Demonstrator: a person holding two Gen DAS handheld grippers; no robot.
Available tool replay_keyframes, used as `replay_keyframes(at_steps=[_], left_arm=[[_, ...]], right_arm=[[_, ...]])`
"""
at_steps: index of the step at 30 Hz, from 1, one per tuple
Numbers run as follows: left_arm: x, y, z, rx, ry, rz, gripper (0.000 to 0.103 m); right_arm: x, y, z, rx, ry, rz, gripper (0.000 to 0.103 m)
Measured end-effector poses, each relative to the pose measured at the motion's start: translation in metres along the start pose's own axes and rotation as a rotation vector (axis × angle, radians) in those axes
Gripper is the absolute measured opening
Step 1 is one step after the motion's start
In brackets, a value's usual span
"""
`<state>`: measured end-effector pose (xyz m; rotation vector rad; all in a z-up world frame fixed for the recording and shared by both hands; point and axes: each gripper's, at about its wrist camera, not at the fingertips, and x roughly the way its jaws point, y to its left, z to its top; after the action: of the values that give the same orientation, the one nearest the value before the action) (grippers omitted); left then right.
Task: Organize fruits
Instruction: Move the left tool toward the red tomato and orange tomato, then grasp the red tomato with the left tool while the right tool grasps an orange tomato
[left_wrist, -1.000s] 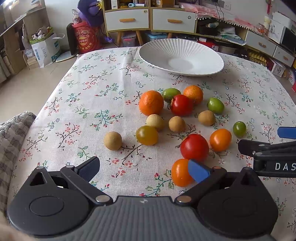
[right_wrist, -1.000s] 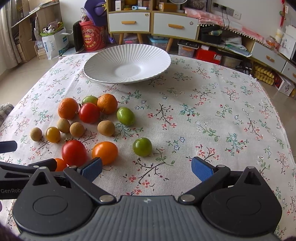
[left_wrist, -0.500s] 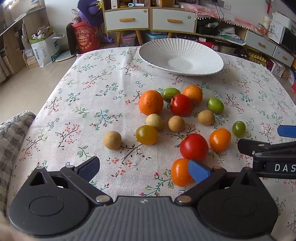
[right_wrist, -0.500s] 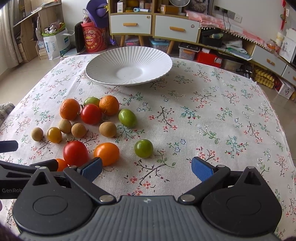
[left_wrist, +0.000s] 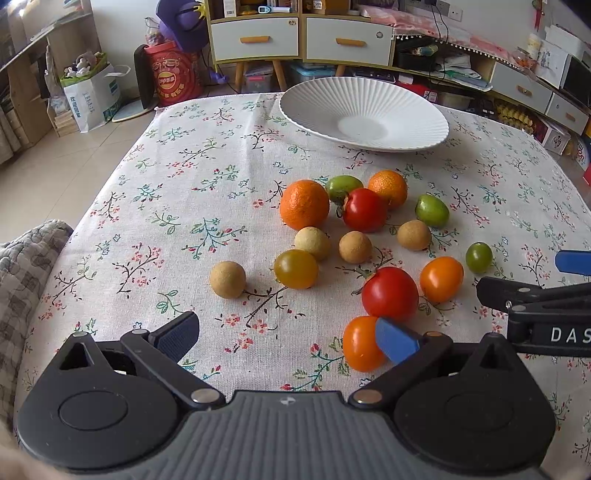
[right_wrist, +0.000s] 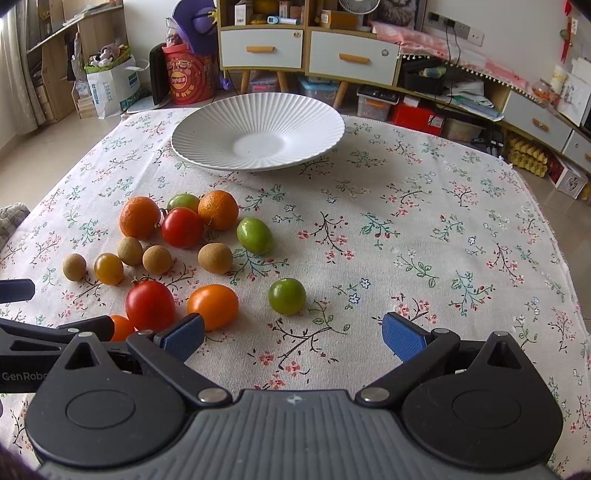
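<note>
Left gripper (left_wrist: 286, 338): jaws spread wide, nothing between them; blue pads sit low in the left wrist frame. The right-hand pad (left_wrist: 397, 339) overlaps the near orange tomato (left_wrist: 360, 343) in that view; contact cannot be judged.

Right gripper (right_wrist: 291, 338): jaws likewise spread wide and holding nothing, bottom centre of the right wrist frame, over bare floral tablecloth (right_wrist: 424, 229). Its body also shows at the right edge of the left wrist frame.

Fruit, all loose on the cloth, none on the plate:
- Just beyond the near orange tomato: large red tomato (left_wrist: 389, 293), with a second orange tomato (left_wrist: 441, 278) beside it to the right.
- Small green tomato (right_wrist: 287, 296) stands apart, centre of the right wrist frame, nearest the right gripper.
- Mid-frame row: four tan longans (left_wrist: 228, 279), a yellow-green tomato (left_wrist: 295, 268) touching one of them.
- Further up: big orange (left_wrist: 304, 204), red tomato (left_wrist: 364, 209), smaller orange (left_wrist: 388, 188) and a green fruit (left_wrist: 343, 187) packed close together; another green fruit (left_wrist: 432, 210) lies to their right.

White ribbed plate (left_wrist: 364, 98): upper centre of both frames, at the far side of the table, well apart from the fruit cluster.

Background, top of frame: cabinet with two drawers (right_wrist: 306, 51), red bucket (right_wrist: 188, 77) on the floor at upper left.
</note>
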<state>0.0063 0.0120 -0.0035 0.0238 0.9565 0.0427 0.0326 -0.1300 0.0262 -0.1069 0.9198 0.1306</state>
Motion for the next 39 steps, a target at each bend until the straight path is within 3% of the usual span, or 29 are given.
replay_keyframes(at_steps=[20, 29, 32, 37, 39], left_arm=[[-0.001, 0.003, -0.001, 0.009, -0.012, 0.011, 0.098], [0.004, 0.01, 0.001, 0.036, -0.058, 0.006, 0.098], [0.006, 0.014, 0.002, 0.066, -0.076, -0.009, 0.098], [0.011, 0.023, 0.002, 0.042, -0.06, -0.072, 0.098], [0.01, 0.023, 0.003, 0.042, -0.055, -0.102, 0.097]], right_arm=[[0.0, 0.0, 0.0, -0.002, 0.003, 0.005, 0.102], [0.004, -0.006, -0.004, -0.02, -0.046, 0.02, 0.102], [0.003, -0.007, -0.007, -0.053, -0.079, 0.046, 0.102], [0.009, -0.009, -0.008, -0.06, -0.048, 0.148, 0.102], [0.012, -0.01, -0.007, -0.053, -0.029, 0.191, 0.096]])
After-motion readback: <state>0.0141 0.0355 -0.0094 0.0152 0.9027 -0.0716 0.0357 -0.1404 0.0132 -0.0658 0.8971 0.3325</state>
